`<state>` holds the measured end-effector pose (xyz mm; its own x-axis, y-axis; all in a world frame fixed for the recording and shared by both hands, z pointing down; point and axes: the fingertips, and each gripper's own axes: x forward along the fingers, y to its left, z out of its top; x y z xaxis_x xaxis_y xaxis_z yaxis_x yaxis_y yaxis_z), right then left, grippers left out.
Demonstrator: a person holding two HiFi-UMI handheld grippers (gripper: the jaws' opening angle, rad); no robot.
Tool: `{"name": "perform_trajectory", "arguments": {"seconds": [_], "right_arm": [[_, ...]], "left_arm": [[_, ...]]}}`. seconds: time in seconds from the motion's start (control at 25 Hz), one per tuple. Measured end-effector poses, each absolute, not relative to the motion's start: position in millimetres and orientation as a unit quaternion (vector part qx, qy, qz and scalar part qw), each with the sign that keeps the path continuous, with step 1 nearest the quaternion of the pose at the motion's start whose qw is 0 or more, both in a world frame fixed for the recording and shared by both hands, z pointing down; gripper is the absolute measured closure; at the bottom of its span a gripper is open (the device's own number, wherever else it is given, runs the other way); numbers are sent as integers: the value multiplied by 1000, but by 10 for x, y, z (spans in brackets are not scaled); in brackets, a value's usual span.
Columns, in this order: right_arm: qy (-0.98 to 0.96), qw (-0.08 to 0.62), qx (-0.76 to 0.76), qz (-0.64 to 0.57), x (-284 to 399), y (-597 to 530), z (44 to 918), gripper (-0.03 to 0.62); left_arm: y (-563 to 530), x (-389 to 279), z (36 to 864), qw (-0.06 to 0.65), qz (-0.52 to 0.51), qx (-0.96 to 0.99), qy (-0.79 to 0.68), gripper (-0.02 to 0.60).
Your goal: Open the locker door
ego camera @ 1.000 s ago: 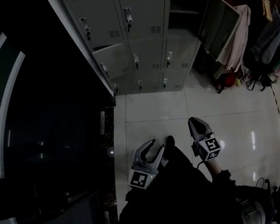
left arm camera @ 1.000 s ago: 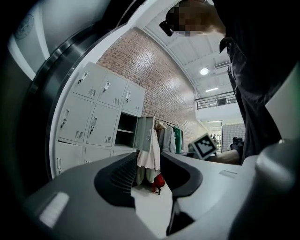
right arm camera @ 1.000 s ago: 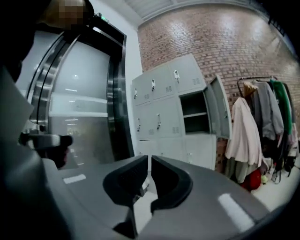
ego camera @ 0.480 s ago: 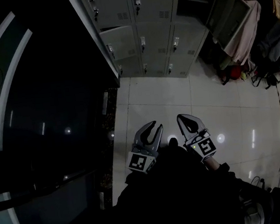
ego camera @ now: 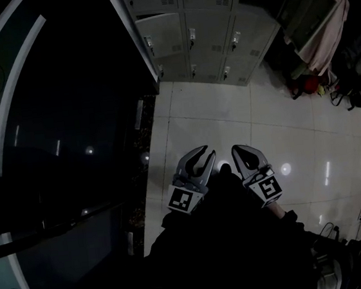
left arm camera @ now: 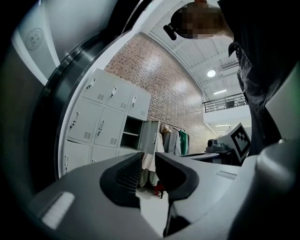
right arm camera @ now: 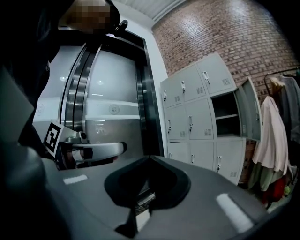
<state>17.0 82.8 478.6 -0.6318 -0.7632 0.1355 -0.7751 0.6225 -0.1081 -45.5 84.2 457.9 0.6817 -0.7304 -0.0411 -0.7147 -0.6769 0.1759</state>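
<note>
Grey lockers [ego camera: 210, 37], clothes [right arm camera: 274, 136] beside open door [right arm camera: 250, 110] | left tongs [ego camera: 205, 152] closing, empty | right tongs [ego camera: 239, 150] together

1. Left tool [ego camera: 206, 154]: two pale grey, curved moulded shells; black ribbed pads [left arm camera: 127, 178] line the inner faces; its jaws are closing with nothing between them.
2. Right tool [ego camera: 241, 150]: the same grey shells, tapering to a point; black inner lining; a pale strip [right arm camera: 233, 212] set into each shell.
3. Left marker cube [ego camera: 183, 199] and right marker cube [ego camera: 270, 187]: white faces; black square patterns.
4. Clothing: a dark garment [ego camera: 231, 251]; loose, plain, almost black.
</note>
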Motion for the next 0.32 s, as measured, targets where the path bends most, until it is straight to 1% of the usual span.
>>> {"name": "perform_trajectory", "arguments": {"seconds": [0.08,0.32], "right_arm": [[-903,27,423,69,118,782,4646,592],[-905,11,425,17,102,659,4328,592]], "left_arm": [[835,-417,4581,75,-50,917,-388,492],[784,-325,4509,47,-55,926,-370,492]]}}
